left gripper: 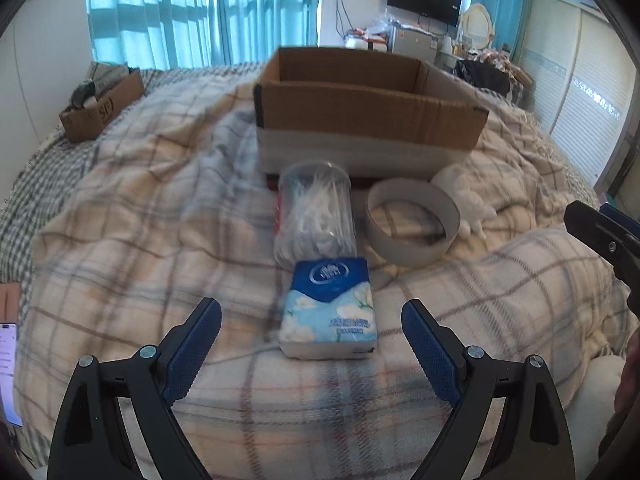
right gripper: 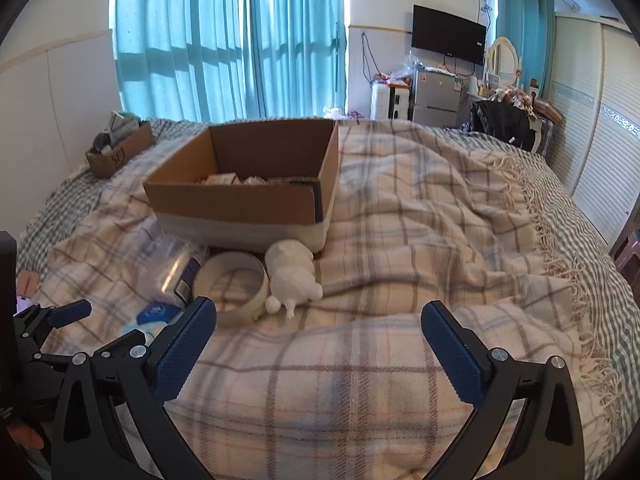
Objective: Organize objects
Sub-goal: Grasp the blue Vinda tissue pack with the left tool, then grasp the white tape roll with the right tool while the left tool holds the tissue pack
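On the plaid blanket lies a blue tissue pack (left gripper: pixel 330 308), just ahead of my open, empty left gripper (left gripper: pixel 311 320). Behind it lies a clear jar of cotton swabs (left gripper: pixel 316 216) on its side, then a white tape ring (left gripper: pixel 414 224) and a white plush toy (left gripper: pixel 466 196). An open cardboard box (left gripper: pixel 368 108) stands behind them. In the right wrist view the box (right gripper: pixel 248 200) holds a few small items; the ring (right gripper: pixel 232 288), the toy (right gripper: pixel 292 276) and the jar (right gripper: pixel 176 268) lie before it. My right gripper (right gripper: pixel 319 320) is open and empty over the blanket.
A smaller cardboard box (left gripper: pixel 102 110) with items stands at the bed's far left. A phone (left gripper: pixel 8 372) lies at the left edge. The left gripper (right gripper: pixel 60 320) shows at the right view's left edge. Fridge, TV and wardrobe stand beyond the bed.
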`<action>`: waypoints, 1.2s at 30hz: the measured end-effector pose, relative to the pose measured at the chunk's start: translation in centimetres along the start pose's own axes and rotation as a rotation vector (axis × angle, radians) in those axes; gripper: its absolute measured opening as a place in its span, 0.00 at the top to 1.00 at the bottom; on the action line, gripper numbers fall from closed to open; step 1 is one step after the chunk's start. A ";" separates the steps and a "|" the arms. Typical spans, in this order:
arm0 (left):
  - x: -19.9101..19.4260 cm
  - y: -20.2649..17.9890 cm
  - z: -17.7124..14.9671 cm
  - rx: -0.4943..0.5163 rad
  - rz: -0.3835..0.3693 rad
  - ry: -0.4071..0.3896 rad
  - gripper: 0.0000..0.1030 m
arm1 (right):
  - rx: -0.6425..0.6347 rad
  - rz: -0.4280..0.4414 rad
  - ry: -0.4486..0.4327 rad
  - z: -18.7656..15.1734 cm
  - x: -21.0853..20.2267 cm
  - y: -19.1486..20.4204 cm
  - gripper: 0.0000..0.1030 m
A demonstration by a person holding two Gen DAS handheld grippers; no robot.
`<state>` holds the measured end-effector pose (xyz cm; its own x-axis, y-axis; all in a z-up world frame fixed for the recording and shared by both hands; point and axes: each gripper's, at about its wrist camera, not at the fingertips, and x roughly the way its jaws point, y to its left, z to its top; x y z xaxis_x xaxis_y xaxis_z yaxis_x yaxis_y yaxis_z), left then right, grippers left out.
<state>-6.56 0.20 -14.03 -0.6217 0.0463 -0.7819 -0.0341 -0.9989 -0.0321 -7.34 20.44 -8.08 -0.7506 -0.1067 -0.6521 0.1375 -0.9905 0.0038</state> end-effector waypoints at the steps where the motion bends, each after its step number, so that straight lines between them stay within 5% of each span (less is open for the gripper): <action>1: 0.4 -0.2 -0.1 0.003 -0.005 0.009 0.09 | 0.000 -0.003 0.014 -0.3 0.5 -0.1 0.00; 5: 2.1 -0.7 -0.3 0.011 -0.017 0.027 0.11 | 0.001 0.001 0.035 -0.8 1.6 -0.3 0.00; 8: 3.2 -0.6 0.0 -0.008 -0.045 0.042 0.49 | 0.006 0.000 0.046 -1.0 2.2 -0.3 0.00; 20: -1.2 3.0 0.8 -0.034 -0.037 -0.057 0.49 | -0.023 0.071 0.081 -0.9 3.3 2.2 0.00; 26: 0.2 6.6 1.1 -0.081 0.056 -0.070 0.49 | -0.070 0.113 0.115 -0.5 4.9 5.2 0.00; 36: 2.3 8.3 1.0 -0.122 0.040 -0.067 0.49 | -0.158 0.125 0.192 0.2 9.6 8.7 0.01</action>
<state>-9.09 -7.93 -15.48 -0.6718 0.0027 -0.7407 0.0846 -0.9932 -0.0805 -13.48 10.81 -14.15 -0.5876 -0.1936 -0.7856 0.3318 -0.9432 -0.0157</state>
